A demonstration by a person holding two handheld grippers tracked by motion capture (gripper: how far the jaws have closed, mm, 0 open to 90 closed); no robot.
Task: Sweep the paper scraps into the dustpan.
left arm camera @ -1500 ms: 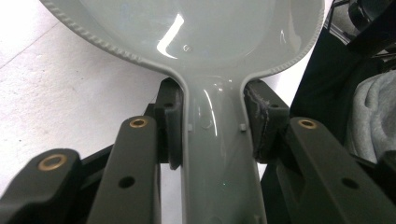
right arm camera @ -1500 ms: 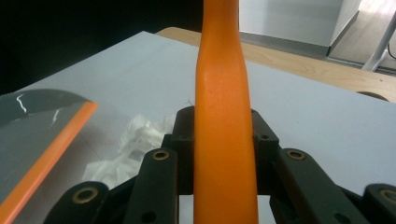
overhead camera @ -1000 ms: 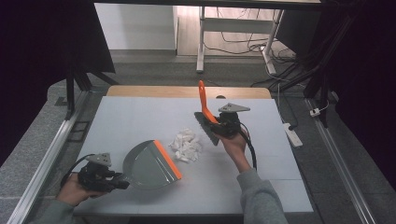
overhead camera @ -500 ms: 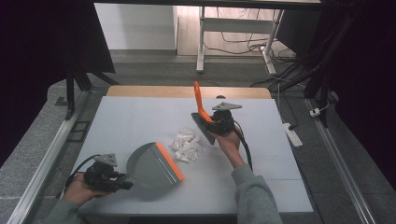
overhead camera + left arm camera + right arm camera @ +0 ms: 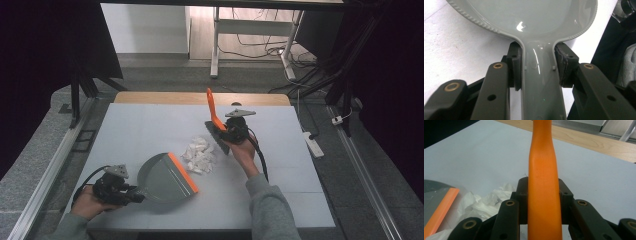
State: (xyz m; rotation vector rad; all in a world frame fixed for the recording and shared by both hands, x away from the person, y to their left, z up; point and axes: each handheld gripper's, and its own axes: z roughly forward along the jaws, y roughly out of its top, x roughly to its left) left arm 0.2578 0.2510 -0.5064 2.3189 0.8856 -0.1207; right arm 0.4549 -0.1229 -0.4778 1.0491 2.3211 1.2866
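A grey dustpan (image 5: 162,176) with an orange front lip lies flat at the table's near left. My left gripper (image 5: 131,195) is shut on its grey handle (image 5: 540,82), a pad pressing each side. A heap of crumpled white paper (image 5: 199,154) sits just right of the lip, also in the right gripper view as paper scraps (image 5: 484,202). My right gripper (image 5: 223,131) is shut on the orange handle (image 5: 544,192) of a brush (image 5: 214,112), which sticks up and back. The brush's dark head (image 5: 216,136) stands right of the paper, at the table.
The pale table top (image 5: 140,130) has a wooden strip (image 5: 200,98) along its far edge. A power strip (image 5: 311,142) lies on the floor at the right. A white table leg (image 5: 215,40) and cables stand beyond.
My right gripper has carried the brush left and down toward the paper heap. The left gripper and dustpan have shifted slightly right, closer to the paper.
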